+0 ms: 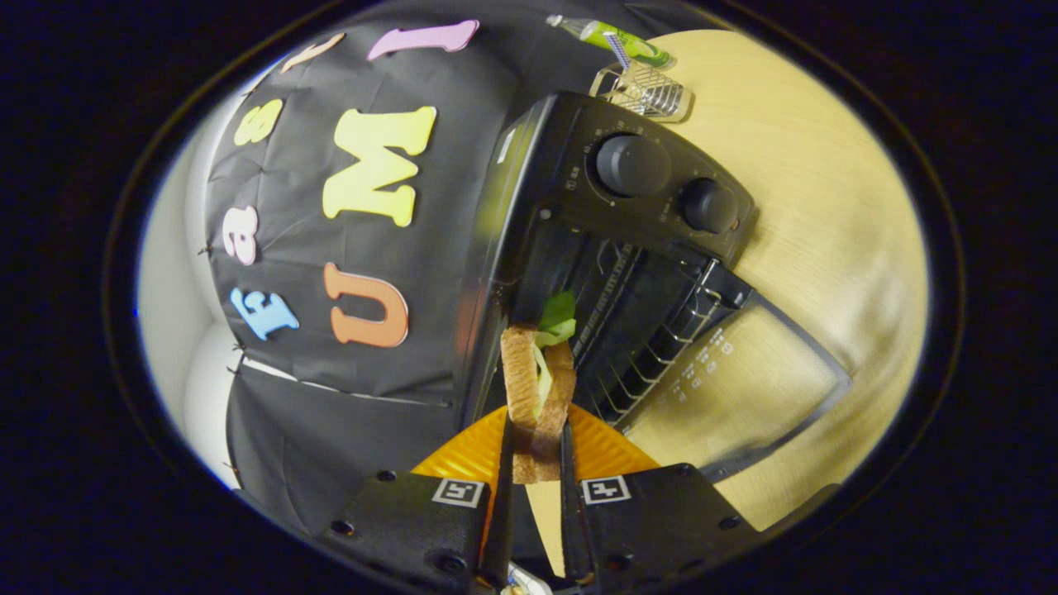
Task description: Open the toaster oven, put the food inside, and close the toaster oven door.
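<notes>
Carrying everything, the pale wooden tabletop (pixel 826 223) is the largest thing, and on it stands the black toaster oven (pixel 612 240) with its glass door (pixel 744 388) already dropped open toward the tool. Beyond the oven lie a small wire rack (pixel 649 92) and a green tube (pixel 612 37). The tool (pixel 536 450) is clenched on the sandwich (pixel 536 388), which stands upright between both fingers, just before the oven's opening. The bread could catch on the oven frame or the inner rack, and the loose lettuce may slip out, because the sandwich is held only at its lower part.
</notes>
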`<act>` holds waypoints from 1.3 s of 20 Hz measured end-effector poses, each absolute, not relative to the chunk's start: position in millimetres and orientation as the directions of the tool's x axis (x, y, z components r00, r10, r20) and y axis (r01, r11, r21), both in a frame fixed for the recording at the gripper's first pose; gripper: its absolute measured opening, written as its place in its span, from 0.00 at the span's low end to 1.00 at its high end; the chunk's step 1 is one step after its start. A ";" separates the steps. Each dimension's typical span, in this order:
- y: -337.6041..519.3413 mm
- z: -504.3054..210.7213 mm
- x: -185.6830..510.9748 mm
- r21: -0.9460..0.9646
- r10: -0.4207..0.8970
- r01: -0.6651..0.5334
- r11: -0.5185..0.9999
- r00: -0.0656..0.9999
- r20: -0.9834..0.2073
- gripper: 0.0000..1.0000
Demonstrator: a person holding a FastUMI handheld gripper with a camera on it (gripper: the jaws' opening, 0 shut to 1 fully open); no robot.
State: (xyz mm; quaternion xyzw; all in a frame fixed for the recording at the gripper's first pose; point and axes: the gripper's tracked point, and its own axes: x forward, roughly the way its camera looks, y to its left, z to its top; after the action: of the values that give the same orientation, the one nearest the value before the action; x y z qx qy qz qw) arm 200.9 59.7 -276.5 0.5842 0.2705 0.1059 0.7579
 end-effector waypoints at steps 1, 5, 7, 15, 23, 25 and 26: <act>60.3 -280.7 211.6 0.950 0.451 0.151 0.274 0.852 -0.266 0.30; 58.1 -300.0 249.2 0.971 0.348 0.137 0.195 0.916 -0.200 0.29; 61.7 -307.9 260.9 0.971 0.328 0.139 0.197 0.924 -0.198 0.29; 84.2 -309.5 269.5 0.917 0.339 0.103 0.386 0.909 -0.244 0.62; 100.8 -314.4 248.7 0.788 0.390 0.079 0.610 0.836 -0.386 0.92; 101.8 -318.1 238.2 0.712 0.364 0.103 0.695 0.804 -0.471 0.96; 103.4 -317.6 231.4 0.677 0.354 0.106 0.728 0.788 -0.504 0.97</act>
State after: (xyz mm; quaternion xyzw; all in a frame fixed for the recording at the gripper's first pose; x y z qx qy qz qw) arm 231.4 103.4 -317.6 0.3619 0.3177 0.0709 0.8735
